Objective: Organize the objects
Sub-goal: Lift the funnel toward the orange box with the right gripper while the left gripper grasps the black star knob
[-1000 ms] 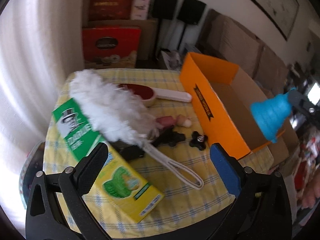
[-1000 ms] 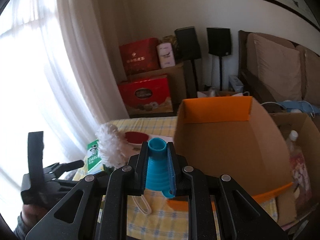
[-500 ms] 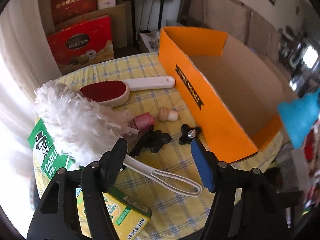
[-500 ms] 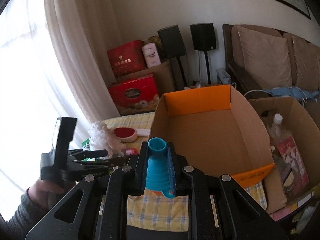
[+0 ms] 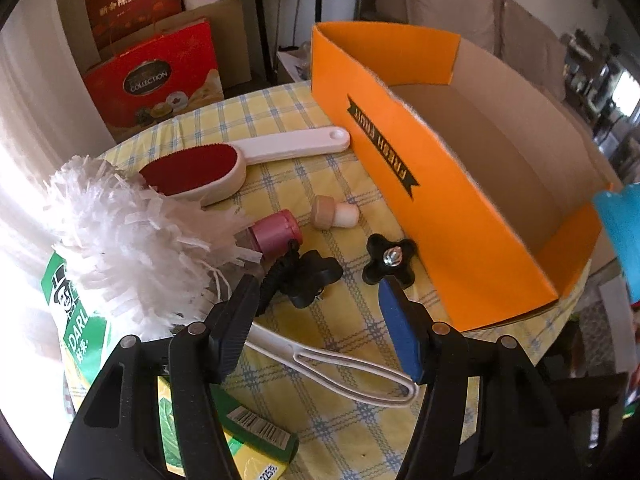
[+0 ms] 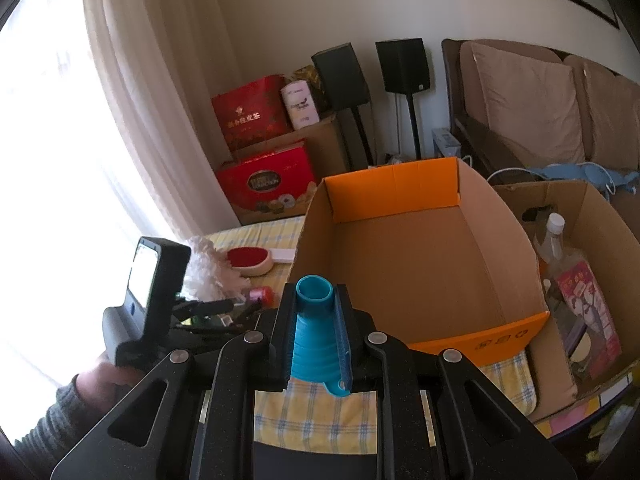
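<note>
The right tool [image 6: 316, 332] is clamped on a blue collapsible funnel [image 6: 314, 336], narrow spout up, held over the near edge of the desk [image 6: 316, 420] just in front of the open orange cardboard box [image 6: 392, 192], whose inside is bare cardboard.

The left tool [image 5: 320, 328] has its jaws apart; they have just been closing, and nothing is pressed between them. It hangs tilted down over the yellow checked cloth, above the white loop handle of the feather duster [image 5: 120, 240]. Just beyond its tips lie two black star knobs [image 5: 390, 258], a pink cap [image 5: 278, 232] and a cork stopper [image 5: 334, 211]. Farther back a red lint brush [image 5: 196, 172] rests with its white handle near the box wall. A green and yellow carton [image 5: 80, 320] lies under the duster.
</note>
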{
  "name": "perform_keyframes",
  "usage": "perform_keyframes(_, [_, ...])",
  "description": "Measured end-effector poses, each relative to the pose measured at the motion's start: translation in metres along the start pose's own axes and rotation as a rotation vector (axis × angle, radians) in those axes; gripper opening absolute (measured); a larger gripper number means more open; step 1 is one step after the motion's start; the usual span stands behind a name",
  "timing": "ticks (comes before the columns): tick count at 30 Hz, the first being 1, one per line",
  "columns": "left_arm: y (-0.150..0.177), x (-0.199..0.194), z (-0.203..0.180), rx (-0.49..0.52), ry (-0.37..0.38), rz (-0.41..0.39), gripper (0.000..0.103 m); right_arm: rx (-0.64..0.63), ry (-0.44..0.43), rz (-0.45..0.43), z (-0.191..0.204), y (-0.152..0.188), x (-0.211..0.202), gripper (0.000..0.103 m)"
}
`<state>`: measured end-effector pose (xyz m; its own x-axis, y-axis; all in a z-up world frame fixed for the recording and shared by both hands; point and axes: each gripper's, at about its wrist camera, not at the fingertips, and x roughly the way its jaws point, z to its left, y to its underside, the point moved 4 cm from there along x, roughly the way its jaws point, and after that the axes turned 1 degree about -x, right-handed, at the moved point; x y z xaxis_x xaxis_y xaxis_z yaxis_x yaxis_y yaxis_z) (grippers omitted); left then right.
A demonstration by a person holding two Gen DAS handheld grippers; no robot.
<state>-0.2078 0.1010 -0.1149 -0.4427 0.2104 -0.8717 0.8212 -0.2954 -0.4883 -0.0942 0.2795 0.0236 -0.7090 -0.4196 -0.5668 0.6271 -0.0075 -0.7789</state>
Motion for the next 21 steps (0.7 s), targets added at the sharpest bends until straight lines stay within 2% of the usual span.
perform_keyframes(3, [0.0,0.008,-0.002,0.005,-0.02,0.006,0.058,0.005,0.0,0.006,-0.001,0.002,0.002,0.017])
perform_keyframes(6, [0.0,0.016,-0.003,0.004,-0.033,0.023,0.038,0.009,-0.002,0.011,-0.002,0.004,0.005,0.017])
perform_keyframes(8, [0.001,0.018,-0.003,0.003,-0.035,0.02,0.03,0.012,-0.005,0.015,-0.002,0.005,0.006,0.017])
perform_keyframes(9, [0.002,0.018,-0.003,-0.002,-0.026,0.023,0.019,0.012,-0.005,0.016,-0.002,0.005,0.006,0.017])
perform_keyframes(16, [0.006,0.006,0.004,-0.049,0.026,-0.005,0.017,0.006,-0.008,0.016,-0.002,0.005,0.007,0.017])
perform_keyframes(21, [0.001,-0.023,0.007,-0.087,0.085,-0.063,0.015,-0.008,0.001,0.01,-0.001,0.001,0.007,0.017])
